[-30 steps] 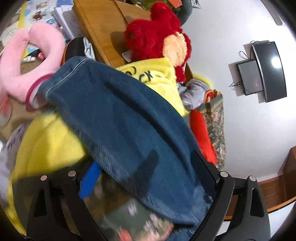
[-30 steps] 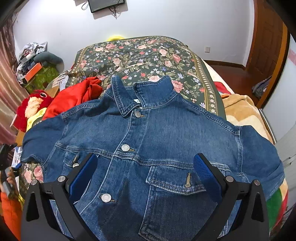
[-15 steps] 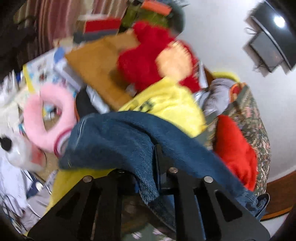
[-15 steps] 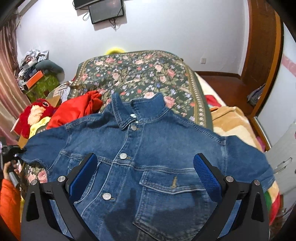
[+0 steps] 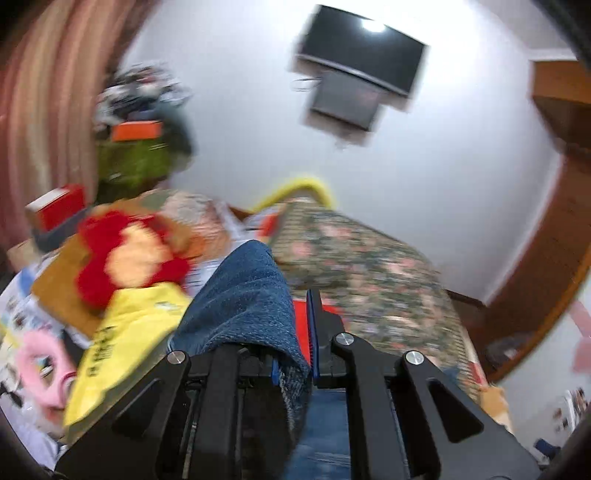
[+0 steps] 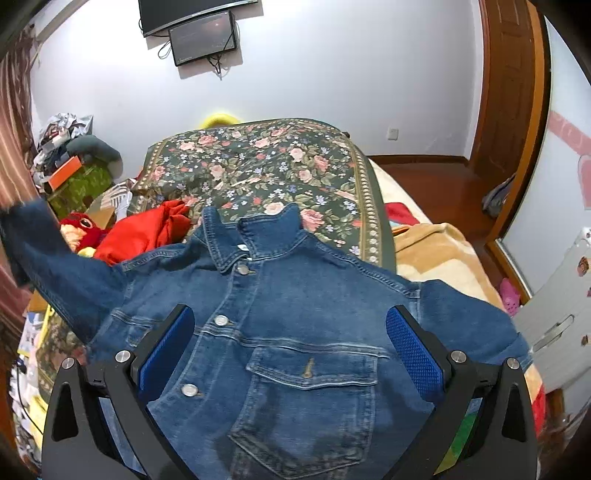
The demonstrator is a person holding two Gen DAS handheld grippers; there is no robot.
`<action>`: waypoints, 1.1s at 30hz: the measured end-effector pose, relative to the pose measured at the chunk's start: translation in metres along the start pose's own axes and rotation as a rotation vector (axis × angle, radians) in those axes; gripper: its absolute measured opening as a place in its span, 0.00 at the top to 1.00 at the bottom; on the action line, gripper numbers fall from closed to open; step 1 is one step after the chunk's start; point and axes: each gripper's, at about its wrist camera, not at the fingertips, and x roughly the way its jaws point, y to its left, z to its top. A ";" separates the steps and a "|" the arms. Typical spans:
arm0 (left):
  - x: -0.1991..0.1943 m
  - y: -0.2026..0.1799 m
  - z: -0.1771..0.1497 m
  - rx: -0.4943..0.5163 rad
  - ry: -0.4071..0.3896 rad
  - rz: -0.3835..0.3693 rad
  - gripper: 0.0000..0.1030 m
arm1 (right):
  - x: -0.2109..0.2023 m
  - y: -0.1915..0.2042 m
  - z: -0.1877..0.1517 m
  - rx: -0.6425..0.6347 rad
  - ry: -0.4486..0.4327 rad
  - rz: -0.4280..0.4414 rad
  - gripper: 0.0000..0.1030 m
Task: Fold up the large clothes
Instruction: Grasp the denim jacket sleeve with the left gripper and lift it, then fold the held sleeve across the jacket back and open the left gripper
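Observation:
A blue denim jacket point(image 6: 295, 314) lies front up on the floral bedspread point(image 6: 258, 166), collar toward the far wall. Its left sleeve point(image 6: 48, 258) is lifted off the bed at the left of the right wrist view. My left gripper point(image 5: 295, 354) is shut on the end of that denim sleeve point(image 5: 251, 295), which drapes over the left finger. The left wrist view is blurred. My right gripper point(image 6: 291, 350) is open and empty, hovering above the jacket's chest pocket point(image 6: 310, 373).
A red garment point(image 6: 147, 229) lies on the bed beside the jacket's left shoulder. A red plush toy point(image 5: 122, 262) and yellow cloth point(image 5: 122, 332) sit left of the bed. A tan blanket point(image 6: 436, 254) lies at the right. A TV point(image 6: 199, 22) hangs on the far wall.
My left gripper closed on the sleeve and lifted it up, swinging toward the bed. My right gripper rose a little above the jacket and stayed open.

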 end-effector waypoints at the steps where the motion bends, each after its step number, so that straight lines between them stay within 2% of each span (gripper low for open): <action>1: 0.001 -0.019 -0.003 0.020 0.006 -0.035 0.89 | 0.000 -0.003 -0.001 -0.004 0.002 -0.002 0.00; 5: 0.018 -0.082 -0.022 0.101 0.064 -0.129 0.89 | 0.001 -0.018 -0.005 -0.001 0.010 0.002 0.00; 9: 0.044 -0.139 -0.065 0.239 0.184 -0.172 0.89 | 0.003 -0.035 -0.009 0.027 0.028 0.013 0.00; 11: 0.057 -0.160 -0.092 0.291 0.271 -0.189 0.89 | 0.004 -0.043 -0.012 0.042 0.042 0.018 0.00; 14: 0.080 -0.189 -0.144 0.356 0.446 -0.229 0.89 | 0.008 -0.053 -0.018 0.061 0.068 0.021 0.00; 19: 0.085 -0.224 -0.223 0.485 0.672 -0.297 0.89 | 0.010 -0.063 -0.029 0.075 0.092 -0.016 0.00; 20: 0.082 -0.228 -0.231 0.512 0.694 -0.297 0.83 | 0.010 -0.065 -0.031 0.075 0.097 -0.023 0.00; 21: 0.078 -0.234 -0.240 0.550 0.712 -0.294 0.79 | 0.010 -0.066 -0.033 0.076 0.105 -0.029 0.00; 23: 0.066 -0.240 -0.251 0.607 0.710 -0.301 0.59 | 0.010 -0.069 -0.035 0.081 0.115 -0.036 0.00; 25: 0.054 -0.242 -0.252 0.624 0.686 -0.307 0.52 | 0.008 -0.072 -0.036 0.086 0.120 -0.043 0.00; 27: 0.045 -0.238 -0.249 0.604 0.674 -0.309 0.51 | 0.006 -0.074 -0.036 0.084 0.119 -0.054 0.00; 30: 0.034 -0.223 -0.234 0.522 0.675 -0.343 0.51 | 0.004 -0.073 -0.034 0.069 0.114 -0.070 0.00; 33: 0.023 -0.205 -0.214 0.446 0.627 -0.353 0.46 | 0.003 -0.064 -0.030 0.028 0.108 -0.080 0.00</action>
